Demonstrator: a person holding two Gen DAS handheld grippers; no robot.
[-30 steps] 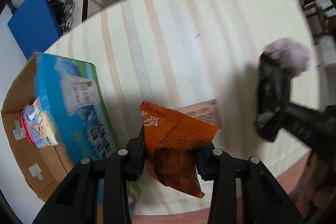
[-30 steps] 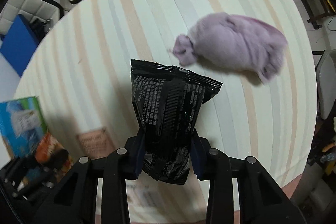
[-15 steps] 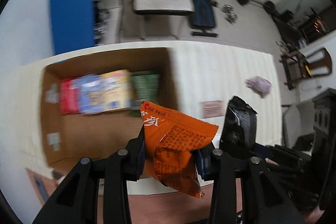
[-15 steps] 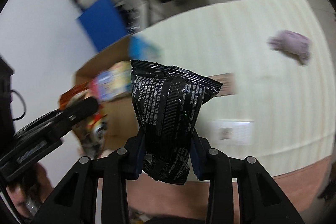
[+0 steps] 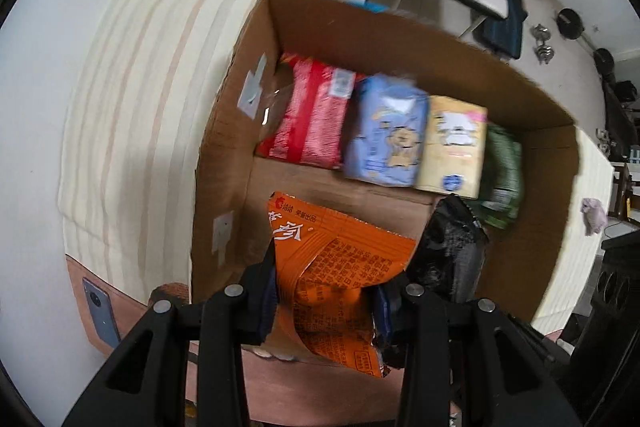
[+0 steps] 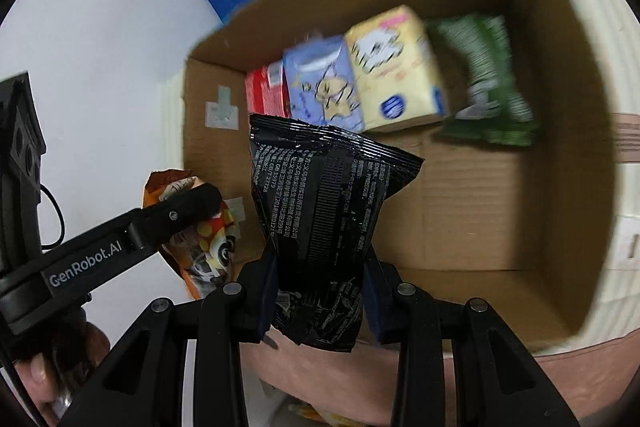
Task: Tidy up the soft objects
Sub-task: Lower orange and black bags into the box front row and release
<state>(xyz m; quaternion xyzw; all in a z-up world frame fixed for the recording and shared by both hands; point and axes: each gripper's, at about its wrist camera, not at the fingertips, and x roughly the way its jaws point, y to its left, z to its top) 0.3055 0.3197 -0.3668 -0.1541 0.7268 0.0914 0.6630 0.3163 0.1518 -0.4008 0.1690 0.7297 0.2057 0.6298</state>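
Left hand-held gripper (image 5: 326, 301) clamped the crinkled orange foil snack bag (image 5: 332, 279); right hand-held gripper (image 6: 320, 301) clamped the black foil snack bag (image 6: 320, 211). Both hung over the open brown cardboard box (image 6: 576, 155). Best lowered onto the bare floor, clear of the packet row (image 6: 360, 79), before releasing.

An orange snack packet (image 5: 340, 279) and a black snack packet (image 6: 320, 219) hung crumpled above the open cardboard box (image 5: 400, 39). Inside, red (image 5: 312, 115), blue (image 5: 384, 135), yellow (image 5: 452, 143) and green (image 5: 502, 179) packs stood side by side along one wall.
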